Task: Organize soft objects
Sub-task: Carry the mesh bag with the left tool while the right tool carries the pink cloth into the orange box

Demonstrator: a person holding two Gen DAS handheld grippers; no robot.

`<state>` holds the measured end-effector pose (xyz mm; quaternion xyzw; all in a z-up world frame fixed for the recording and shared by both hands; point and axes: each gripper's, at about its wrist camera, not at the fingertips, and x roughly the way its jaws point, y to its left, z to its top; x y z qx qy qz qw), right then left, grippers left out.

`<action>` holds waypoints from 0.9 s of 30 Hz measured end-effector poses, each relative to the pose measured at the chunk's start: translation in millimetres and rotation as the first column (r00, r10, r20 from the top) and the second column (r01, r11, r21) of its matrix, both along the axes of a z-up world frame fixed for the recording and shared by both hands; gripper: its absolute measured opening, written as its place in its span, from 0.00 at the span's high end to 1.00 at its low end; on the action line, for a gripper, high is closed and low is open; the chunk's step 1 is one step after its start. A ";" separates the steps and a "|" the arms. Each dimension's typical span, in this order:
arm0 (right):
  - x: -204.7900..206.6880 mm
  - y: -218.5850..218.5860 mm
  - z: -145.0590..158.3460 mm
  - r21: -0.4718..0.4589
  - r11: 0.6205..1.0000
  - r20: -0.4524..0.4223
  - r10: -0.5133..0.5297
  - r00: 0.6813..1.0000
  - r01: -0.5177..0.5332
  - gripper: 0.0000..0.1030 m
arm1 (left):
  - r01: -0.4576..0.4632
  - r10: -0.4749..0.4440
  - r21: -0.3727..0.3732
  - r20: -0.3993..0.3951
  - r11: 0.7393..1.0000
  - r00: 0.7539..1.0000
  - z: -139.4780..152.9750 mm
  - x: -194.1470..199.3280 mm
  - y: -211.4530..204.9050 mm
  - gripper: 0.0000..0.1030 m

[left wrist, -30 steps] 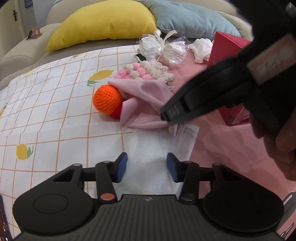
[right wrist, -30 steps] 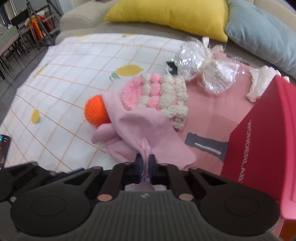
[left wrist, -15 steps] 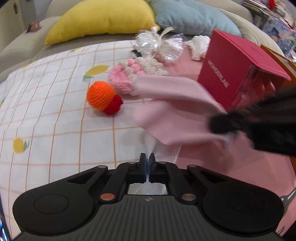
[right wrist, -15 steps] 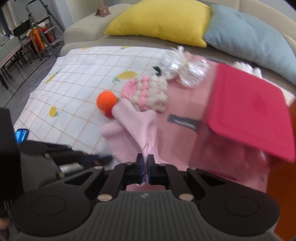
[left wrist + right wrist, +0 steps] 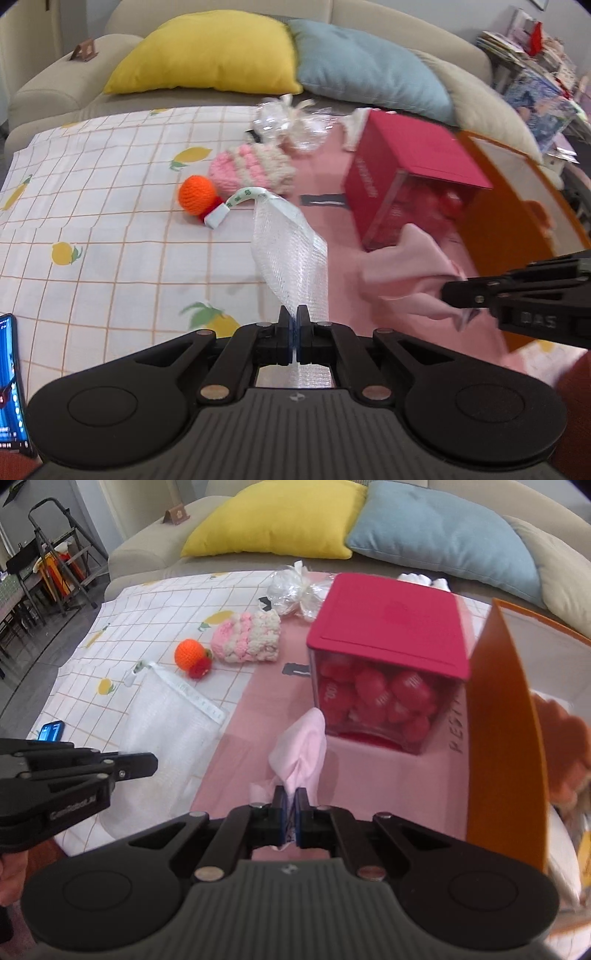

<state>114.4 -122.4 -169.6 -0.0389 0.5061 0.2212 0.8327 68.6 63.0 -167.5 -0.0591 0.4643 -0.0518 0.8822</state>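
Observation:
My left gripper (image 5: 294,317) is shut on a white mesh bag (image 5: 291,254), which hangs lifted above the table; the same mesh bag (image 5: 173,716) shows at the left of the right wrist view. My right gripper (image 5: 291,805) is shut on a pale pink cloth (image 5: 301,753), held up off the pink mat. That pink cloth (image 5: 406,280) also appears at the right of the left wrist view. An orange crochet ball (image 5: 197,194) and a pink-and-cream knitted piece (image 5: 251,171) lie on the lemon-print tablecloth (image 5: 92,206).
A red-lidded clear box (image 5: 388,657) of red pieces stands on the pink mat (image 5: 258,701), beside an orange box wall (image 5: 502,731). A cellophane bundle (image 5: 295,590) lies behind. Yellow cushion (image 5: 210,51) and blue cushion (image 5: 365,70) rest on the sofa. A phone (image 5: 50,731) lies at the left.
My left gripper shut on the mesh bag and lifted it. My right gripper carried the pink cloth up and rightward, away from the orange ball toward the boxes.

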 end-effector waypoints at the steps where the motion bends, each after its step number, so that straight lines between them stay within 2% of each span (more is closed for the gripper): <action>1: -5.0 -3.1 2.7 -0.003 1.000 0.002 -0.003 1.000 0.003 0.99 | 0.007 -0.007 -0.004 0.006 1.000 1.000 5.6 -4.9 -4.0 0.99; 9: -40.2 -37.1 26.8 0.041 0.998 0.053 -0.045 0.998 0.043 0.99 | 0.080 -0.078 -0.017 0.082 0.997 0.994 45.5 -32.4 -39.2 0.99; 16: -59.7 -81.3 48.1 0.096 0.988 0.113 -0.133 0.985 0.122 0.99 | 0.164 -0.161 -0.020 0.126 0.986 0.979 72.2 -40.2 -77.4 0.99; 21: -67.3 -120.0 66.9 0.141 0.969 0.167 -0.223 0.960 0.201 0.99 | 0.248 -0.242 -0.021 0.153 0.968 0.958 88.5 -33.7 -112.9 0.99; 27: -67.9 -172.9 84.8 0.162 0.941 0.220 -0.329 0.918 0.298 0.99 | 0.365 -0.357 -0.016 0.179 0.931 0.917 104.6 -16.8 -167.0 0.99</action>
